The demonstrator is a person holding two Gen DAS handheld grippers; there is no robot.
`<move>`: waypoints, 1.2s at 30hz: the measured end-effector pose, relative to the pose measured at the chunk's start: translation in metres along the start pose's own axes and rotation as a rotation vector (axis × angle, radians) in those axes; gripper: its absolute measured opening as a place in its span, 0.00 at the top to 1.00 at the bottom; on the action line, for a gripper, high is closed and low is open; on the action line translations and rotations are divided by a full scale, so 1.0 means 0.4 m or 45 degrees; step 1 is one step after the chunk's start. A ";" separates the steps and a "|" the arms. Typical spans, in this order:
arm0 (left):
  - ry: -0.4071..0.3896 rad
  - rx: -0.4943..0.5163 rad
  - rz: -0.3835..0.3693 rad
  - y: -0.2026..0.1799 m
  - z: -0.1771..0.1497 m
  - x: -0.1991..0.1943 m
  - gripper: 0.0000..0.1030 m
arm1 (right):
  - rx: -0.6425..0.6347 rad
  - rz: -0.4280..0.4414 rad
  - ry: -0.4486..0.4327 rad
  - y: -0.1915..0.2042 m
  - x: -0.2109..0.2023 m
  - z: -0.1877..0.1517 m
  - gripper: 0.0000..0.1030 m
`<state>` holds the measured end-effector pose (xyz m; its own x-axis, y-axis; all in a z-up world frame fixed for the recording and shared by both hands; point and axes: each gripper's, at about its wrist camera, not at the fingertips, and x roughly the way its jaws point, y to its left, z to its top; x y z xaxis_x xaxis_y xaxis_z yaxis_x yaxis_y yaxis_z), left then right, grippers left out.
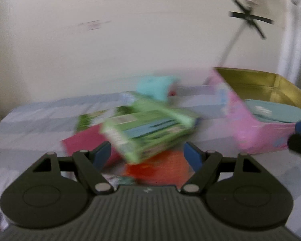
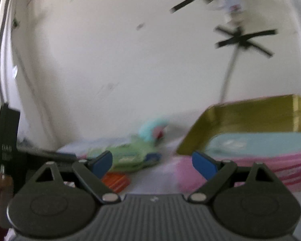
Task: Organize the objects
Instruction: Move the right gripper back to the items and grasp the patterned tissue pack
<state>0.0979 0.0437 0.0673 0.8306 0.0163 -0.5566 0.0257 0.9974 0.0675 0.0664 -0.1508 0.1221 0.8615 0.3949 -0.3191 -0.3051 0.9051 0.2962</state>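
**Inspector:** State of the fingers?

**Operator:** I see both the left gripper [image 1: 147, 156] and the right gripper [image 2: 152, 163] spread wide, holding nothing.

**Inspector:** The objects?

**Operator:** A green box [image 1: 148, 132] sits tilted atop the loose pile on the surface [image 1: 30, 120]; the pink box [image 2: 250, 166] stands beside it, one teal packet [image 2: 260, 142] inside.

**Inspector:** Risks?

**Operator:** Both views are blurred. A misjudged grip could topple the green box.

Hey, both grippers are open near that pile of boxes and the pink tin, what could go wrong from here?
1. The green box lies tilted on the red packet and orange packet; a nudge from the left gripper may topple it.
2. Both views are blurred, so aiming is uncertain.
3. The right gripper might bump the pink tin.
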 end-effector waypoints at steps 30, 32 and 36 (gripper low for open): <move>0.080 -0.221 0.176 0.270 -0.098 0.029 0.21 | -0.191 0.217 0.393 0.270 0.230 -0.109 0.14; 0.086 -0.224 0.177 0.273 -0.102 0.030 0.21 | -0.205 0.226 0.409 0.282 0.237 -0.116 0.14; 0.095 -0.229 0.176 0.280 -0.107 0.036 0.21 | -0.234 0.234 0.437 0.300 0.249 -0.130 0.14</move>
<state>0.0891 0.1587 0.0314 0.7758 0.1524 -0.6123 -0.1907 0.9816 0.0028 0.0948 0.0053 0.0790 0.6109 0.5535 -0.5661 -0.5347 0.8158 0.2205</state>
